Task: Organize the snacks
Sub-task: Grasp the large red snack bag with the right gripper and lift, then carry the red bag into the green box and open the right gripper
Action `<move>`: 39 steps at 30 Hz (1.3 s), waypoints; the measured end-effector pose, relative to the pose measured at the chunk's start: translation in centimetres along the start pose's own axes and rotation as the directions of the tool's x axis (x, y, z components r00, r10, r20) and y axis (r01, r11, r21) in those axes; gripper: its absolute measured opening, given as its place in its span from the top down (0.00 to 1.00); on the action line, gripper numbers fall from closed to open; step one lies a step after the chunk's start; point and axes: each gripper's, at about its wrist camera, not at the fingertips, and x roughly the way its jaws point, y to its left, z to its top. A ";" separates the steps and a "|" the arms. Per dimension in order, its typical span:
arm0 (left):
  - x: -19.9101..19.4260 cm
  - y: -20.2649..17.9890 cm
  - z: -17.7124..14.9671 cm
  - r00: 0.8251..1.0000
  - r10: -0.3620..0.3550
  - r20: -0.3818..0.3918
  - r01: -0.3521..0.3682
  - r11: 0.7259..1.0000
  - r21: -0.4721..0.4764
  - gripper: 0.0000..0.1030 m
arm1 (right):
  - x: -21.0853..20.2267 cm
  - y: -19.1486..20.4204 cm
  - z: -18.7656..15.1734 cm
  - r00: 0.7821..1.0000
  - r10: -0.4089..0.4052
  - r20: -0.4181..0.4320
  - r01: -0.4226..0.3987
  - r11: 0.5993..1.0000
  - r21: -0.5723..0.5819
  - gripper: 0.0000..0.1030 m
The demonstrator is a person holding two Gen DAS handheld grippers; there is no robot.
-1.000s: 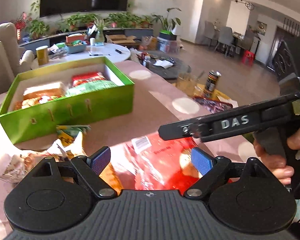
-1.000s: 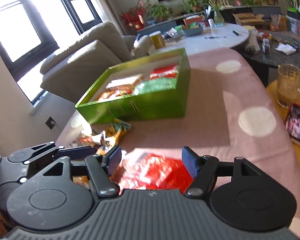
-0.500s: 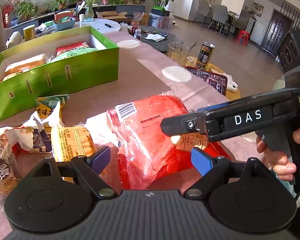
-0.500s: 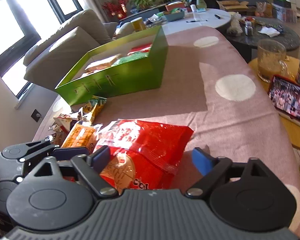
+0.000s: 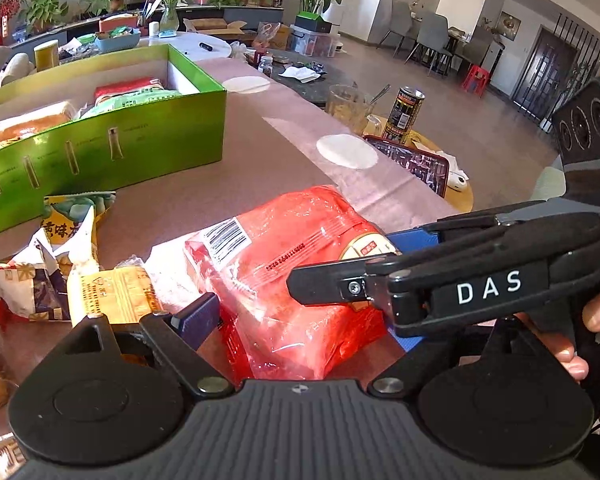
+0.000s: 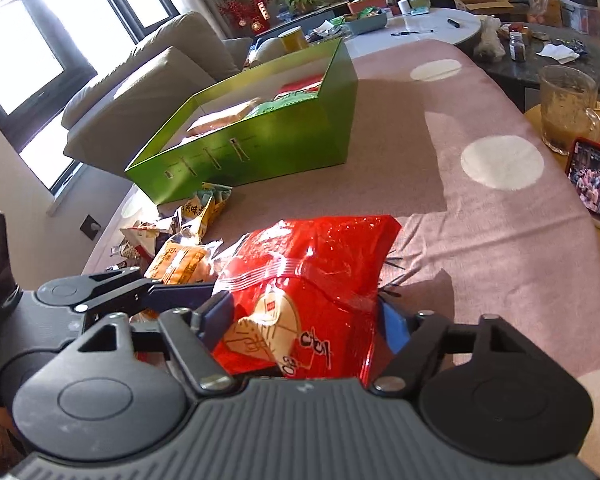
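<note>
Red snack bag [image 6: 312,280] now between right hand-held gripper [image 6: 304,320].

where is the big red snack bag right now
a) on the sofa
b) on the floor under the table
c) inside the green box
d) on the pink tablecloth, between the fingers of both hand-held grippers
d: the red snack bag lies on the pink tablecloth in front of the green box, with the right hand-held gripper and left hand-held gripper straddling it.
</note>
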 end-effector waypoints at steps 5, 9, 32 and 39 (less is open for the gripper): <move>0.1 -0.3 0.0 1.000 -0.001 0.009 0.001 1.000 0.005 0.21 | 0.2 0.2 0.1 1.000 -0.003 -0.001 0.003 1.000 -0.028 0.28; -0.4 -0.5 0.0 0.999 -0.005 0.039 0.006 1.000 -0.023 0.26 | 0.1 0.7 0.3 1.000 0.010 0.003 -0.009 0.999 -0.048 0.40; -7.6 1.1 3.1 0.959 0.100 0.264 -0.091 0.995 -0.046 0.27 | -1.8 5.4 5.2 0.983 0.129 0.132 -0.109 0.983 -0.144 0.41; -8.6 3.4 4.4 0.942 0.157 0.297 -0.143 0.987 -0.067 0.27 | -0.1 7.0 7.4 0.971 0.195 0.135 -0.176 0.974 -0.143 0.41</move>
